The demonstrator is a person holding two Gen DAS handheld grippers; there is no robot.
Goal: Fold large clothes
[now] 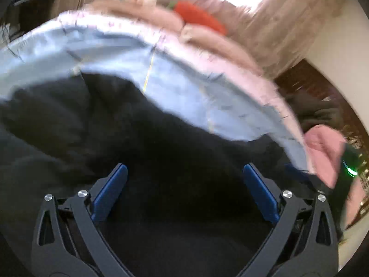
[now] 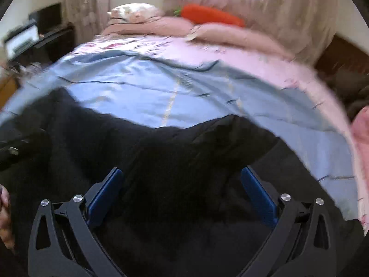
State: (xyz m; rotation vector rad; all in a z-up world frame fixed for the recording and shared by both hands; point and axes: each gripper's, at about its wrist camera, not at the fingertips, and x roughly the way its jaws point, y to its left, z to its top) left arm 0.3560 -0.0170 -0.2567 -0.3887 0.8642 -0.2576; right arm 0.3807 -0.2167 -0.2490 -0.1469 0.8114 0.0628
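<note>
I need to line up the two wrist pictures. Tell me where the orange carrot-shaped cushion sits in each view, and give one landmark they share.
Left wrist view: the carrot cushion lies at the top, just right of centre, on the pink bedding by the curtains.
Right wrist view: the carrot cushion lies at the top, right of centre, behind the pink bedding.
Shared landmark: the light blue sheet, with the black garment on its near edge.
</note>
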